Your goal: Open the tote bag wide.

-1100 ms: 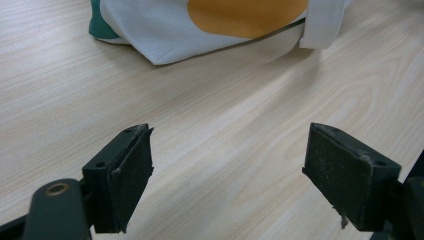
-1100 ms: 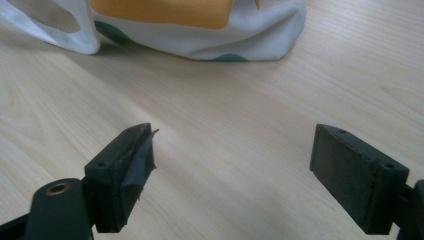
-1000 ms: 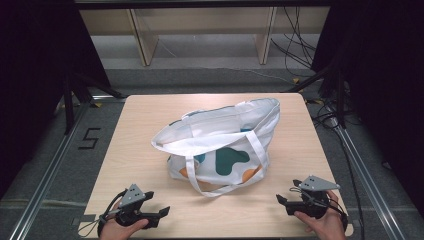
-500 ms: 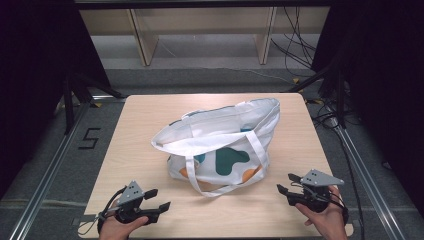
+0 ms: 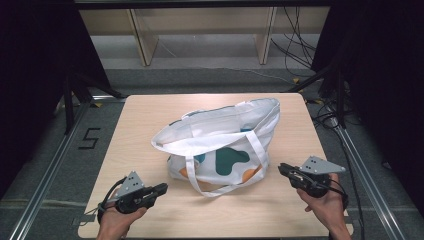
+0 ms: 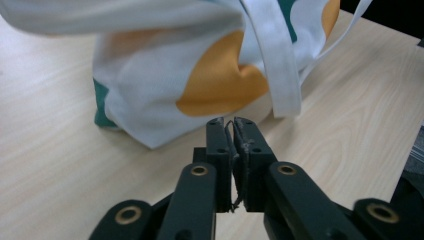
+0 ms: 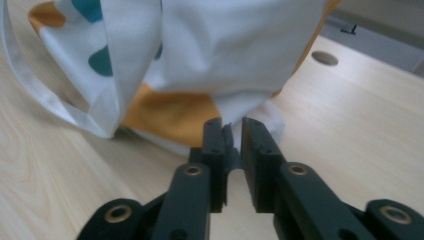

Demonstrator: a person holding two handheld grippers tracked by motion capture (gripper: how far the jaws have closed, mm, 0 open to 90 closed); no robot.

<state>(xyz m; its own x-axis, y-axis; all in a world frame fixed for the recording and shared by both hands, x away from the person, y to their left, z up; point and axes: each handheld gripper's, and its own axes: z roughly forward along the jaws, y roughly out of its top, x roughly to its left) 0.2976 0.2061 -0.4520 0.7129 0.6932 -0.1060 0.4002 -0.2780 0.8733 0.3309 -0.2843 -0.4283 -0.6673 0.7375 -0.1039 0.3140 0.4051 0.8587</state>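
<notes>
**2 grippers pinched shut beside the tote bag**

A white tote bag (image 5: 225, 145) with teal and orange blobs lies in the middle of the wooden table (image 5: 140, 125). Its mouth gapes open toward the left, and 1 long handle (image 5: 200, 180) loops out onto the wood on the near side of the bag.

The left gripper (image 5: 159, 189) is near the bag's near left corner, apart from it. Its jaws have just been closing and are now pressed together with nothing between them. In the left gripper view the closed tips (image 6: 235, 135) point at the orange patch (image 6: 220, 85) low on the bag.

The right gripper (image 5: 284, 169) is near the bag's near right side, also apart from it. Its jaws have just been closing too, and now only a thin gap is left, with no cloth in it. In the right gripper view its tips (image 7: 232, 132) aim at the bag's bottom edge.

What could go wrong: closed jaws cannot grab cloth. If they push in like this, they may just shove the soft bag along the table. The loose handle could also snag on a jaw and drag the bag crooked.
</notes>
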